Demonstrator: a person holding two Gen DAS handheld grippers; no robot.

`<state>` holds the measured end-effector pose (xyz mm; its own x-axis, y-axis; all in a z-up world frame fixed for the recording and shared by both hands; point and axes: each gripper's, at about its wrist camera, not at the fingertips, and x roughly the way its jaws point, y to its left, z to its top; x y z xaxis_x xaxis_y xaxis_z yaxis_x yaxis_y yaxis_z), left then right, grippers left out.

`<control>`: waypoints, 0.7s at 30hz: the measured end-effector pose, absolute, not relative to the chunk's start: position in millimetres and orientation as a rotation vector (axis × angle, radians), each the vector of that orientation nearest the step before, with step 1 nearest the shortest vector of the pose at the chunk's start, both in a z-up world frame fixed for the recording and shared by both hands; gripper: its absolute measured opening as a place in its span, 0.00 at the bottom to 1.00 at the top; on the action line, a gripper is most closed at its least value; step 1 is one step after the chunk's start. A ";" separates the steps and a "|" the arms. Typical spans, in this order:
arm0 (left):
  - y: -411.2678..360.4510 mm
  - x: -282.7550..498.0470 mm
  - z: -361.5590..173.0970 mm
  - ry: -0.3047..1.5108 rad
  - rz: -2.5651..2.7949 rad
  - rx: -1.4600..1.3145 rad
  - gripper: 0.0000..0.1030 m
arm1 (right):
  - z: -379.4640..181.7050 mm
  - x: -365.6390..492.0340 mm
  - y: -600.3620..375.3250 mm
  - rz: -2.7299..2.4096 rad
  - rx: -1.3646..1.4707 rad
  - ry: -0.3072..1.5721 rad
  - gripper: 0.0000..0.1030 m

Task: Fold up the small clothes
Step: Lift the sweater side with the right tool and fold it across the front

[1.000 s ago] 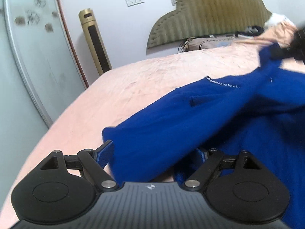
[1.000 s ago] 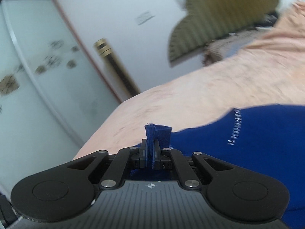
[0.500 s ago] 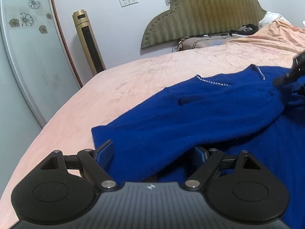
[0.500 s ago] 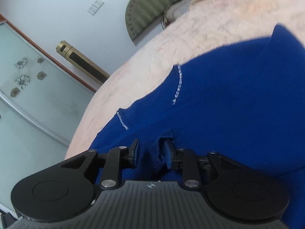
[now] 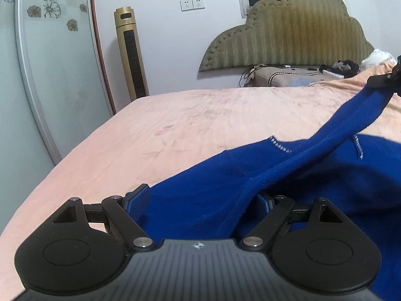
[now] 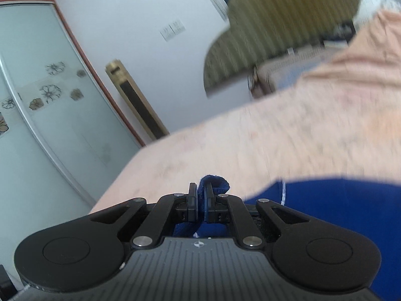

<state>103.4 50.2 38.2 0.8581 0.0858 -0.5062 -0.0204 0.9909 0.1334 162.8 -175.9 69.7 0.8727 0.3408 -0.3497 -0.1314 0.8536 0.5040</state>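
The right hand-held gripper [image 6: 200,202] has its jaws closing on a small bunched fold of the blue garment [image 6: 338,200], and a tuft of that cloth pokes up just past the fingertips [image 6: 192,195]. More blue cloth hangs below the jaws, and the rest of the garment spreads to the gripper's right, on the bed [image 6: 288,138]. A short line of pale stitching shows on the garment near the gripper. The bed's pink cover fills the ground beyond the gripper, blurred. Past the bed stands a padded olive headboard [image 6: 270,25] against a white wall. Left of the headboard are a wall socket [image 6: 173,30], a gold tower fan [image 6: 136,102] and a frosted sliding door [image 6: 50,100] with flower prints.
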 end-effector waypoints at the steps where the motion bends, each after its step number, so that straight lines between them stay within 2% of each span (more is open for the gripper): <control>1: 48.6 104.7 39.1 0.538 0.051 0.119 0.81 | 73.9 164.3 -177.6 0.252 0.481 0.430 0.09; 6: 38.8 109.5 35.0 0.544 0.043 0.133 0.81 | 83.3 171.1 -200.2 0.219 0.532 0.408 0.09; 12: 41.9 119.7 31.9 0.558 0.074 0.080 0.81 | 72.1 190.5 -193.1 0.156 0.493 0.573 0.09; 14: 45.7 121.0 40.3 0.517 0.109 0.053 0.81 | 90.2 193.4 -184.8 0.190 0.466 0.520 0.09; 16: 51.8 118.4 50.9 0.451 0.131 0.001 0.81 | 115.4 182.5 -180.4 0.246 0.455 0.384 0.09; 19: 57.5 118.2 55.4 0.435 0.119 -0.065 0.92 | 136.4 161.1 -188.9 0.272 0.435 0.209 0.09; 21: 52.7 120.2 47.7 0.487 0.079 -0.057 0.92 | 126.9 161.4 -201.7 0.208 0.418 0.241 0.09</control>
